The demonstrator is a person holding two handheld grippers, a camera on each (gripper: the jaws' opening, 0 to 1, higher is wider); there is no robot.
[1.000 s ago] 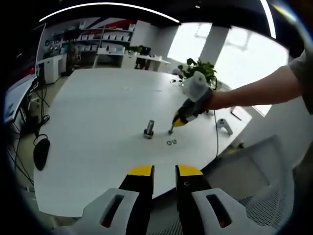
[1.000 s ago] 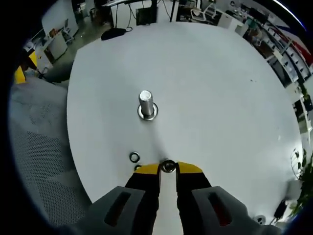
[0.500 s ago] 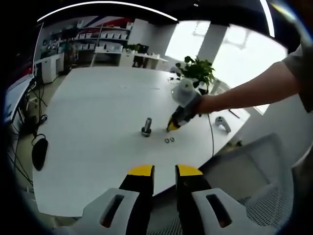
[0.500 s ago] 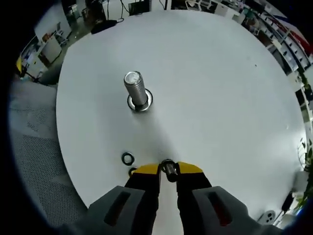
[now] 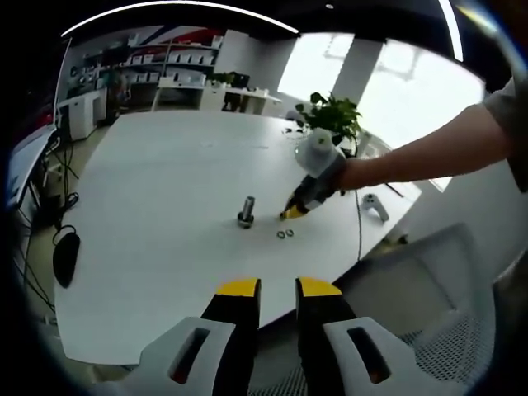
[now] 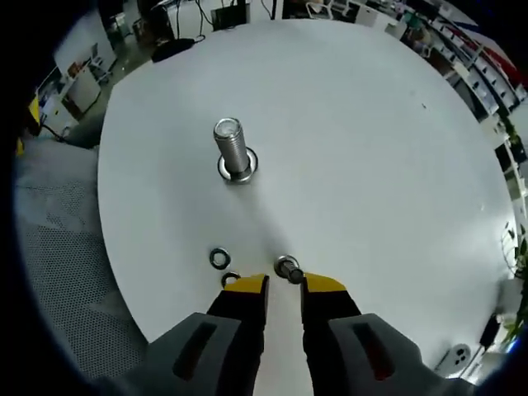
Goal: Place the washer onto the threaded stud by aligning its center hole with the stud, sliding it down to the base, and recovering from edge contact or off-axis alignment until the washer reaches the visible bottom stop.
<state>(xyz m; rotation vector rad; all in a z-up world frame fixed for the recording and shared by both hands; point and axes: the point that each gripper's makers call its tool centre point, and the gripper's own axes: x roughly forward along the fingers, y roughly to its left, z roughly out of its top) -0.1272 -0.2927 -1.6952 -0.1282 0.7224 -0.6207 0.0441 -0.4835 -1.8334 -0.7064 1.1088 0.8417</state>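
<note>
1. Left gripper view. Left hand-held gripper (image 5: pixel 277 286), yellow-tipped with grey bodies: jaws close together with a narrow gap, nothing between them. It hangs off the near edge of the white round tabletop (image 5: pixel 148 214), well apart from the upright grey threaded steel stud (image 5: pixel 247 212).
2. Same view. Right hand-held gripper (image 5: pixel 292 212), held by a person's outstretched arm, sits just to the right of the stud. Two small steel rings (image 5: pixel 285 234) lie on the tabletop near the stud, on the side facing this camera.
3. Right gripper view. Right hand-held gripper (image 6: pixel 282 283): jaws slightly parted. The small flat silver steel washer (image 6: pixel 286 267) sits at the yellow tips. Whether the tips pinch it or it merely rests there I cannot tell.
4. Same view. The stud (image 6: pixel 232 149) stands on its wide base flange, beyond the washer and well apart from it. One loose ring (image 6: pixel 219 258) lies just left of the jaw tips; another (image 6: pixel 230 279) is partly hidden under the left tip.
5. Handling, as a judgement. The washer is likely light, stiff, thin and slippery. Take it by opposite outer edges, leaving the centre hole free. Keep it level over the stud, since a tilt could catch on the threads.
</note>
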